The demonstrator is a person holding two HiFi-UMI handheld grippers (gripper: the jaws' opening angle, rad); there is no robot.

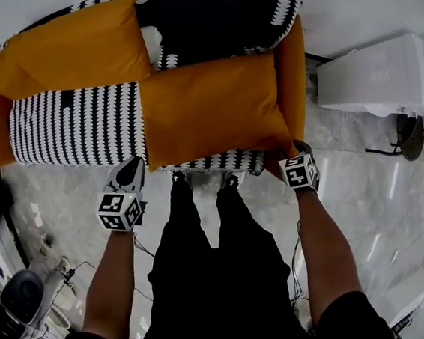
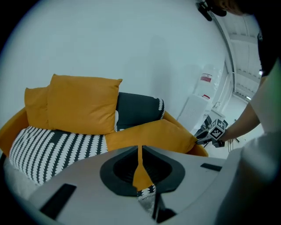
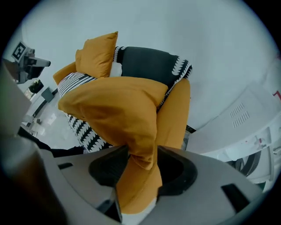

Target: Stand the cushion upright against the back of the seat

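The right gripper (image 3: 142, 154) has its jaws wide apart around a corner of the orange cushion (image 3: 118, 110), which lies flat on the patterned seat (image 1: 73, 124). The left gripper (image 2: 140, 151), jaws together and empty, hovers before the seat's front edge. A second cushion (image 1: 74, 45) stands against the backrest. A white unit (image 1: 373, 73) sits beside the orange armrest (image 1: 291, 75); its red label is unreadable.

Your cushion (image 1: 211, 105) lies flat on the seat (image 1: 73, 124), right end; the second cushion (image 1: 66, 48) stands at the left, against the backrest (image 1: 205, 21).
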